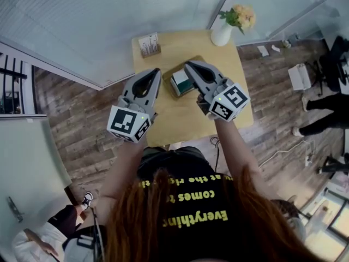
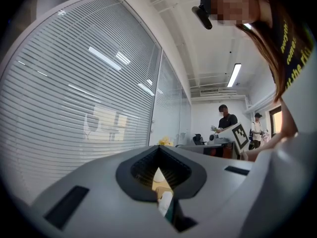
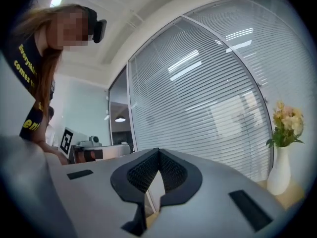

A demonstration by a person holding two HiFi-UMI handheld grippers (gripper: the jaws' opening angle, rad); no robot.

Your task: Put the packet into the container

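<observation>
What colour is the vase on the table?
The vase is white, clearest in the right gripper view.

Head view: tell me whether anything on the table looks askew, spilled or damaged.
Nothing stands out. The vase with its flowers stands upright at the far right corner of the table. The card stand is upright at the far left, and the container sits flat mid-table. No spill or damage shows.

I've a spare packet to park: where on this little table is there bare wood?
Bare: the far strip between the card stand and the vase, the right edge beside the container, and the near edge of the table. Crowded: the centre, where the left claw and right claw hang by the container.
</observation>
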